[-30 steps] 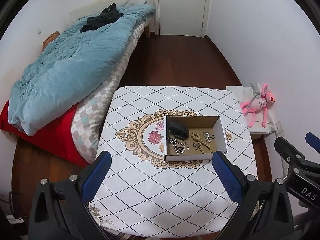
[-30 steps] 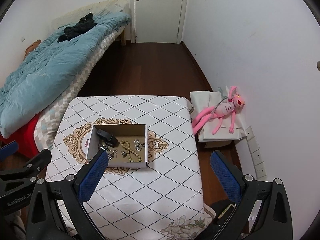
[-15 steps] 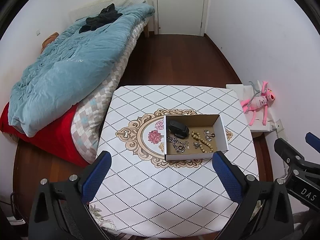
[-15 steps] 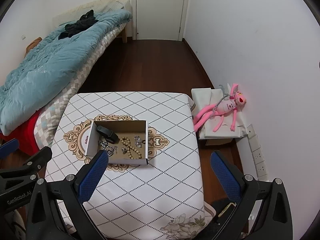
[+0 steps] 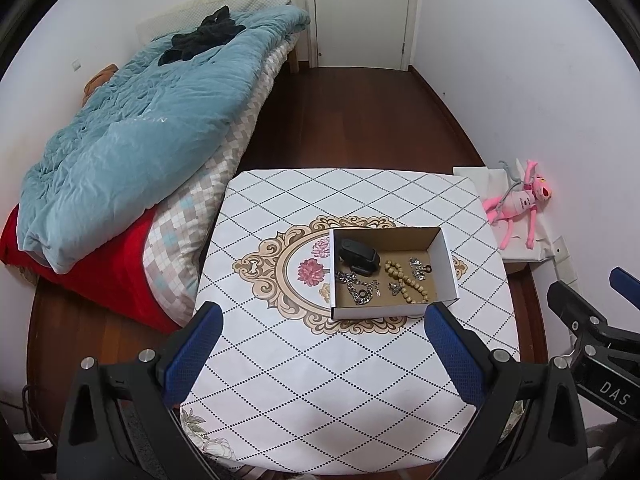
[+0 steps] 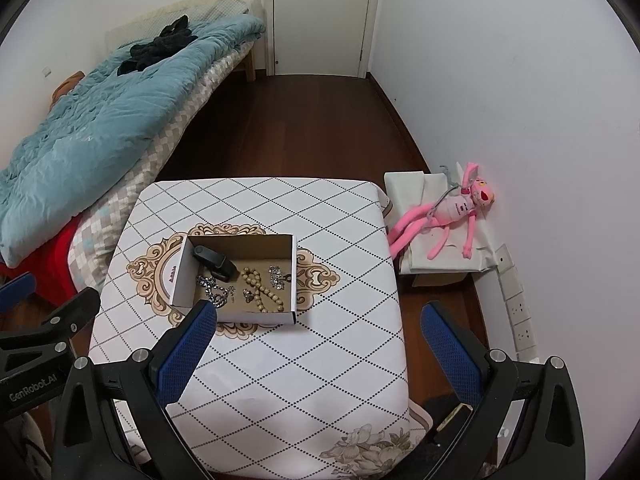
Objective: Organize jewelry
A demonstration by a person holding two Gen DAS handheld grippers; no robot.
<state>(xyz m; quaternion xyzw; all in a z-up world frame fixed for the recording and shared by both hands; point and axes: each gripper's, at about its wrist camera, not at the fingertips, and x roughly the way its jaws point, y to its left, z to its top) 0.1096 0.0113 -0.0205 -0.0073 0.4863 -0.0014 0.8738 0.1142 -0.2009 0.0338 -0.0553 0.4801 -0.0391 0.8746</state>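
Note:
An open cardboard box (image 5: 444, 256) (image 6: 180, 276) sits on the table with the patterned cloth (image 5: 304, 364) (image 6: 304, 364). In it lie a black case (image 5: 358, 257) (image 6: 214, 262), a silver chain (image 5: 356, 288) (image 6: 214, 290), a string of tan beads (image 5: 406, 282) (image 6: 262, 290) and small silver pieces (image 5: 418, 268) (image 6: 277, 276). My left gripper (image 5: 320, 344) is open and empty, held above the table's near side, short of the box. My right gripper (image 6: 320, 344) is open and empty, to the right of the box.
A bed with a blue duvet (image 5: 132, 136) (image 6: 92, 128) stands against the table's left. A pink plush toy (image 5: 516, 204) (image 6: 452, 212) lies on a white box by the right wall. A closed door (image 5: 360, 12) is at the far end.
Both grippers have drawn back and risen slightly, so the table and box sit a little lower and farther in view. Both stay open and empty.

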